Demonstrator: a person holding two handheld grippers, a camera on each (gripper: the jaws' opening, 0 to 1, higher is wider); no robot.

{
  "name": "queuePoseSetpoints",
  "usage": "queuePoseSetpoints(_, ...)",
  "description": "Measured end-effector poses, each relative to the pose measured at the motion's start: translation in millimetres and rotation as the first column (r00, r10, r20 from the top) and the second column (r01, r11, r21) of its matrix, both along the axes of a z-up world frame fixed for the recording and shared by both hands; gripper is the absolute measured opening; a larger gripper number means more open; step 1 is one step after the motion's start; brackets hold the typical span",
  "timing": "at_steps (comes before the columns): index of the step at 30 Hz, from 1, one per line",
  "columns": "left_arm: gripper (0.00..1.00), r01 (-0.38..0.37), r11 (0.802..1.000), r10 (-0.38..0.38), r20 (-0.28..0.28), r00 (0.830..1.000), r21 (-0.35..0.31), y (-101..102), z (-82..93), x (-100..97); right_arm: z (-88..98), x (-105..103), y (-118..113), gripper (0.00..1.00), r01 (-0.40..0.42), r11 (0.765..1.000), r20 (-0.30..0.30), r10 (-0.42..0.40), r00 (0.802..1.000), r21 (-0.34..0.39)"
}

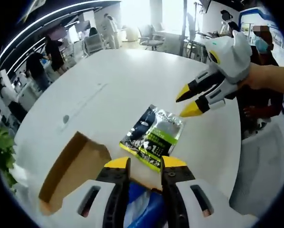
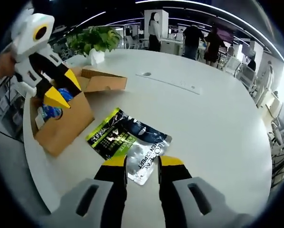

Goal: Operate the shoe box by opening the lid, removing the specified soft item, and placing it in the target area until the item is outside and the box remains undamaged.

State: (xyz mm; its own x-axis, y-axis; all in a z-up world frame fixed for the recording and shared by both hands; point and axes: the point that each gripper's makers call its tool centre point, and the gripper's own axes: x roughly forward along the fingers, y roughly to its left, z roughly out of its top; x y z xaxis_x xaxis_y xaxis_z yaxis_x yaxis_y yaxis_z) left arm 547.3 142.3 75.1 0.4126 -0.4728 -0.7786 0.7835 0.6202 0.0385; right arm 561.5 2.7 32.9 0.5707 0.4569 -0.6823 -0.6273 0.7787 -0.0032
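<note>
Brown cardboard shoe box point(image 2: 66, 118) sits open at the table point(image 2: 213, 123) edge, flaps up, something blue inside. Soft packet point(image 2: 127, 142) – green, black, silver – lies flat on the white tabletop just beside the box, outside it. Right gripper point(image 2: 141, 161) hovers above the packet's near end, jaws parted, holding nothing. Left gripper point(image 1: 145, 163) over the box opening – jaws apart, empty. Potted plant point(image 2: 94, 40) at the far edge.

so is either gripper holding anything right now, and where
Nothing is held. The packet lies flat on the table; the right gripper is open above its near edge, and the left gripper is open over the open box.
</note>
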Motion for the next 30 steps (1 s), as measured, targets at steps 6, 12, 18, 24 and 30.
queuePoseSetpoints(6, 0.25, -0.031, 0.999, 0.031, 0.007, 1.000, -0.027, 23.7, 7.4, -1.2, 10.6, -1.7, 12.1, 0.28, -0.034, 0.999, 0.013, 0.034, 0.999, 0.007)
queuePoseSetpoints(12, 0.26, -0.038, 0.998, 0.038, -0.004, 0.999, -0.046, 41.9, 8.4, -8.0, 21.6, -4.7, 29.8, 0.30, -0.095, 0.995, 0.030, 0.095, 0.995, 0.019)
queuePoseSetpoints(18, 0.28, -0.024, 0.998, 0.023, -0.021, 1.000, -0.054, 55.3, 5.7, -17.0, 33.8, -8.0, 56.9, 0.30, -0.175, 0.983, 0.042, 0.173, 0.984, 0.052)
queuePoseSetpoints(24, 0.28, 0.028, 0.999, -0.030, -0.053, 0.998, -0.042, 66.5, -2.9, -31.5, 40.3, -16.5, 91.1, 0.34, -0.289, 0.954, 0.064, 0.285, 0.956, 0.076)
queuePoseSetpoints(30, 0.27, 0.073, 0.997, -0.074, -0.076, 0.994, -0.015, 74.2, -14.5, -42.0, 39.3, -26.8, 124.1, 0.34, -0.391, 0.918, 0.080, 0.386, 0.919, 0.062)
